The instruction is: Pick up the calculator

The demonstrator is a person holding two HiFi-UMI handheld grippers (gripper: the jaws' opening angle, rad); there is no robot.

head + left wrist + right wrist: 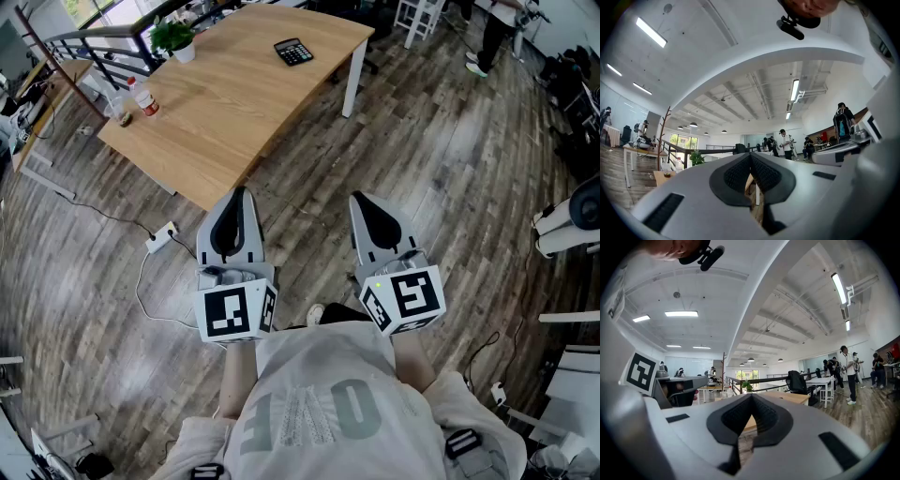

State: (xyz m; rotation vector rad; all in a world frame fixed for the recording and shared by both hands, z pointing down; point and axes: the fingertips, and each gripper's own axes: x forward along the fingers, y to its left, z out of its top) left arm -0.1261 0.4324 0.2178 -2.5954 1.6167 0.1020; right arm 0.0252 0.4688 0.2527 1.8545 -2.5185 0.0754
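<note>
Calculator: a dark calculator [293,51] lies flat on the far part of the table, near its right edge, with nothing touching it and well apart from both grippers.
Table: a light wooden table [234,103] with white legs, standing ahead of the person. In the right gripper view its top [790,398] shows just past the jaws.
Plant: a small green plant [174,37] in a white pot sits at the far left corner of the table, well to the left of the calculator.
Bottle: a clear bottle [142,97] with a red label stands near the table's left edge, with a small jar just beside it.
Left gripper: the left gripper [239,194] is held over the floor, short of the table's near edge, and points about level toward it. In its own view [750,156] the dark pads are pressed together at the tips with nothing between them.
Right gripper: the right gripper [362,199] is held beside the left one, also short of the table. Its pads [751,397] meet at the tips and hold nothing.
Floor: a grey-brown plank floor [450,169] with a white power strip [161,236] and its cable lying left of the left gripper.
Background: a person [848,373] stands among white desks at the far right.
</note>
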